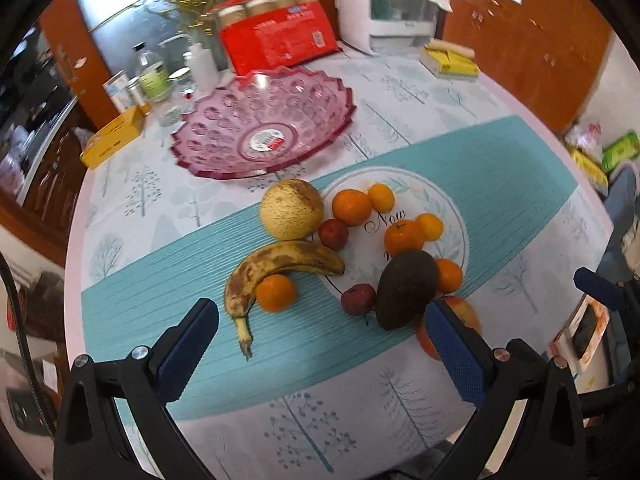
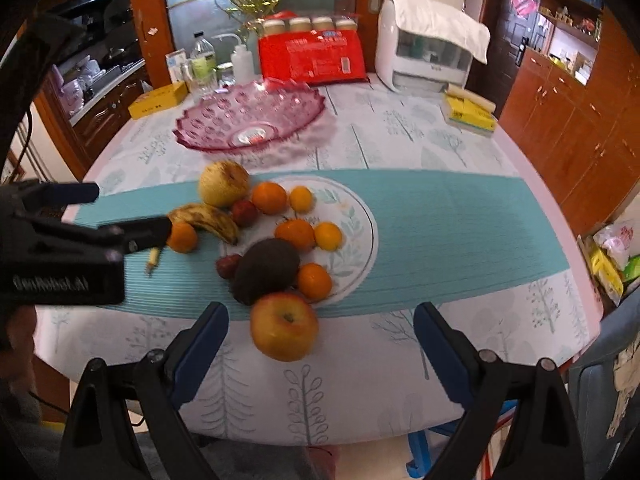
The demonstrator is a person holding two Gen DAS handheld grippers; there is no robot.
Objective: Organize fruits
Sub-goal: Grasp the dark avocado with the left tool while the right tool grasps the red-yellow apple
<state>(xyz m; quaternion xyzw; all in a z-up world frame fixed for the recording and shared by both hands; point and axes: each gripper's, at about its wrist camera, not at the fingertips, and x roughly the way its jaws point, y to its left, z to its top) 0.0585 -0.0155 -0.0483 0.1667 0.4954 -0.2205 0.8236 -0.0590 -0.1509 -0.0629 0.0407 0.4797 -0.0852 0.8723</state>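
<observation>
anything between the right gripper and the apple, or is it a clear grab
Nothing visible stands in the way. The apple sits nearest the right gripper, on bare tablecloth in line with the gap of its open jaws. The avocado lies just behind the apple, not in front.

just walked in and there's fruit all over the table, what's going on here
A person holds a two-finger gripper in each hand above a pile of loose fruit on the table. Both the left gripper and the right gripper are open and hold nothing. The right one is lined up with the apple at the near edge of the pile. The banana, avocado, melon and oranges lie on the teal runner. The pink glass bowl behind them has no fruit in it.
</observation>
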